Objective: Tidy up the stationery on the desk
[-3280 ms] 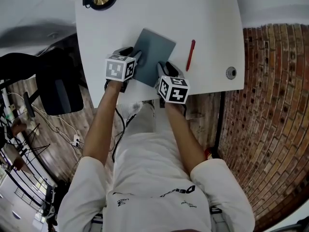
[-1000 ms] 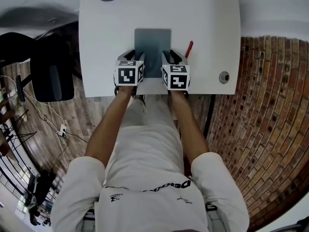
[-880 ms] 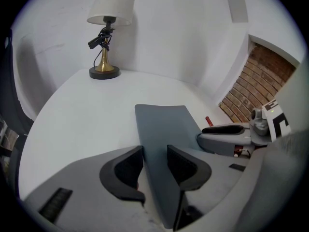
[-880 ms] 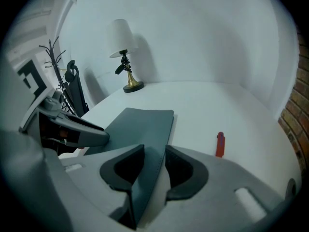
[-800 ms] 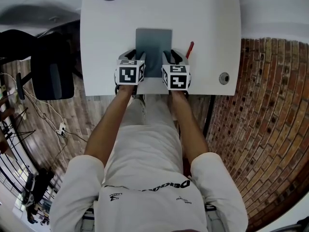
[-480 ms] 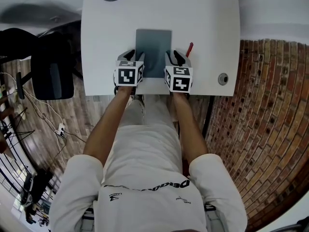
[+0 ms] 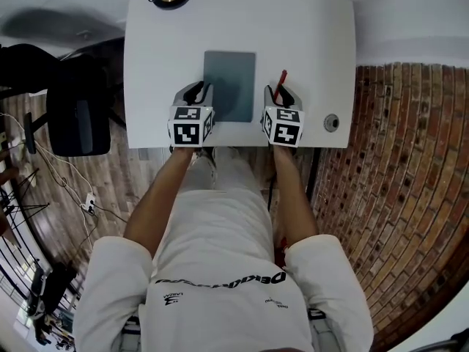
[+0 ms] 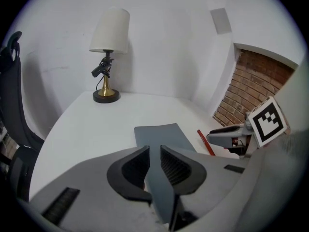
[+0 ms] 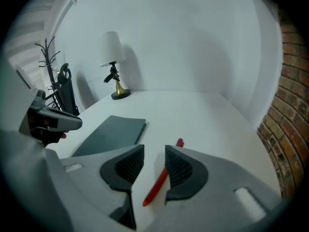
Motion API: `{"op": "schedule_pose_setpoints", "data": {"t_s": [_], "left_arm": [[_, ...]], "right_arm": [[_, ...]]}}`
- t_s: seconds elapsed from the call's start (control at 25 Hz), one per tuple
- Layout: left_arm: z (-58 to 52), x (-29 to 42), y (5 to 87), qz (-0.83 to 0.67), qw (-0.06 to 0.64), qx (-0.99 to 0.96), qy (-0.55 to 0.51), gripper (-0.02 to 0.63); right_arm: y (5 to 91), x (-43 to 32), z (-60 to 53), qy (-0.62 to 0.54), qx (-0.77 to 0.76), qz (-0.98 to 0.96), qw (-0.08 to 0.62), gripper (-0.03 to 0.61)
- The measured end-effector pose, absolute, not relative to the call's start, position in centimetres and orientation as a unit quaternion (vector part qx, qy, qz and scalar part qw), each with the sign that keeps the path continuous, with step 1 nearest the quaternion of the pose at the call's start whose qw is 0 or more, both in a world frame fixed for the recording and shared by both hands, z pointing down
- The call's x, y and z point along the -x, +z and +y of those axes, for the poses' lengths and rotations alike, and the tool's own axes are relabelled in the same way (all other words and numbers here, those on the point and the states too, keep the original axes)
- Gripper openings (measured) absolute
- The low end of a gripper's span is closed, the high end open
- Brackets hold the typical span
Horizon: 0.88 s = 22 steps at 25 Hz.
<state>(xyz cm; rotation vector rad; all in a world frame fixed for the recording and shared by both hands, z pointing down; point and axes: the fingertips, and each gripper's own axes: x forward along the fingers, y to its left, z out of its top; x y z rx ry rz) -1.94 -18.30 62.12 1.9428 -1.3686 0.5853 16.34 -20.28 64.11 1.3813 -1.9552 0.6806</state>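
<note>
The left gripper [image 8: 154, 148] has just been closing its jaws: they now stand partway in with a narrow gap left, and nothing is between them. It hangs above the near edge of the white desk [image 7: 293, 28], just beside the left edge of the grey notebook [image 8: 161, 135], which lies flat and square to the desk's front. The right gripper [image 9: 154, 149] is released, jaws well apart, poised over the red pen [image 9: 157, 183] – seen through the gap, the pen lies loose on the desk, slanting away, with neither pad on it. The pen lies near the notebook's right side but apart from it. Farther out, a brass-stemmed lamp [image 8: 108, 37] stands at the far left corner of the desk, a round grommet [image 7: 331, 122] sits near the front right corner, a black chair [image 7: 73, 119] stands off to the left, and a brick wall [image 7: 410, 160] runs along the right.
</note>
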Motion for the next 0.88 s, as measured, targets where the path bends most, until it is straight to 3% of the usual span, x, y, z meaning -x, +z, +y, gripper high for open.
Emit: {"op": "schedule_pose_setpoints", "data": {"t_s": [0.24, 0.88], "left_arm": [[-17.1, 2.0, 60.8, -0.536, 0.3, -0.757, 0.22, -0.002], [-13.1, 0.8, 58.3, -0.515, 0.253, -0.792, 0.211, -0.002]], "right_arm": [[65.9, -19.2, -20.3, 0.266, -0.538, -0.722, 0.344, 0.132], [68.1, -18.9, -20.7, 0.308, -0.53, -0.707, 0.354, 0.09]]}}
